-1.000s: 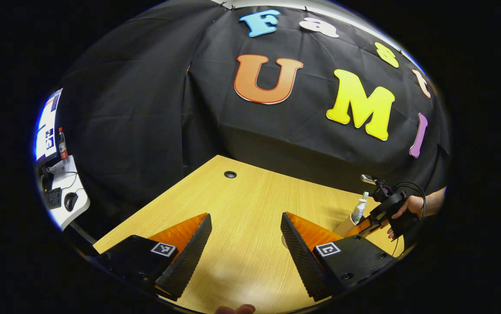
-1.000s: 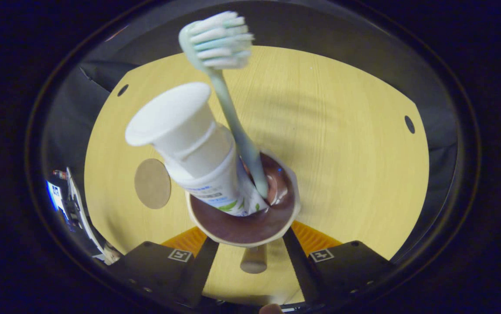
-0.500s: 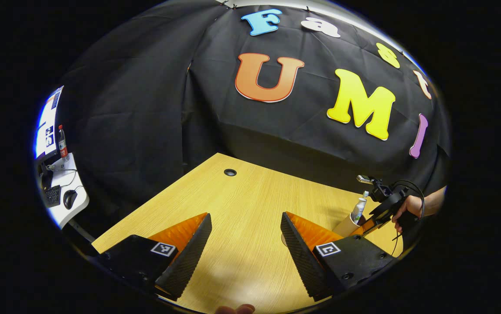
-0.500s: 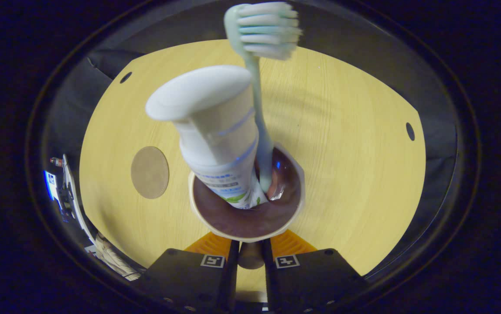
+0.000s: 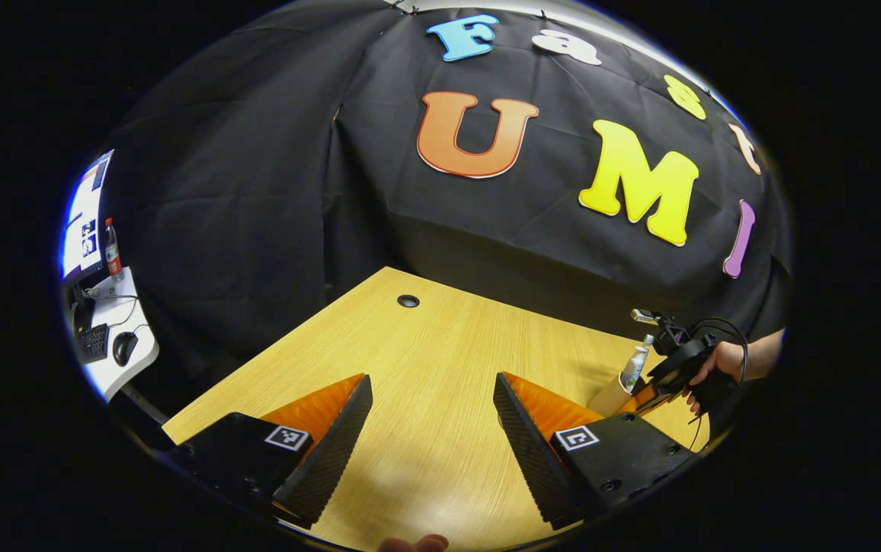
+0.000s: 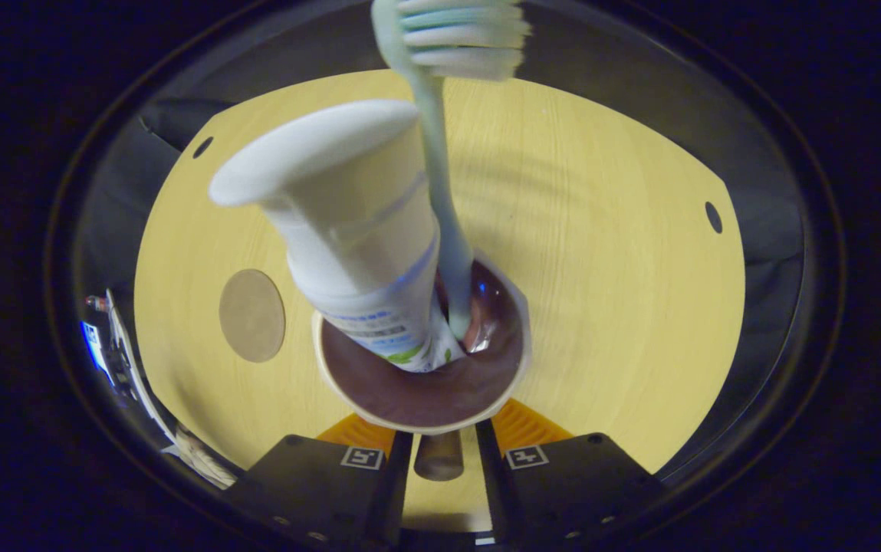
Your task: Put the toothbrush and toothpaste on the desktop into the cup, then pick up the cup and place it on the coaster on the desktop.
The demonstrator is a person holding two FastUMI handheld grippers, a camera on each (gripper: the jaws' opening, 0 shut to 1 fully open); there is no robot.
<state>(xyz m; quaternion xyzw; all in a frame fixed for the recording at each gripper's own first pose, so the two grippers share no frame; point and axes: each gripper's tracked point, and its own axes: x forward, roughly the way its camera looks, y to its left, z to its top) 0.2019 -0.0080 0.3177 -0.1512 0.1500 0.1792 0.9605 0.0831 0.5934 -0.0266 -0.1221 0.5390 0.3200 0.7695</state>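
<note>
Wooden desktop (image 5: 440, 360), black cloth wall (image 5: 241, 192) behind.

In the right gripper view, the toothbrush (image 6: 440, 192) and toothpaste (image 6: 356, 230) stand in the cup (image 6: 421, 383) (toothpaste left of the brush). The coaster (image 6: 251, 315) lies on the desktop (image 6: 601, 268), left of the cup, toward the left edge.

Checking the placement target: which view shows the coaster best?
The right gripper view: the coaster lies in full on the desktop, left of the cup and apart from it. In the left gripper view I cannot make it out.
</note>
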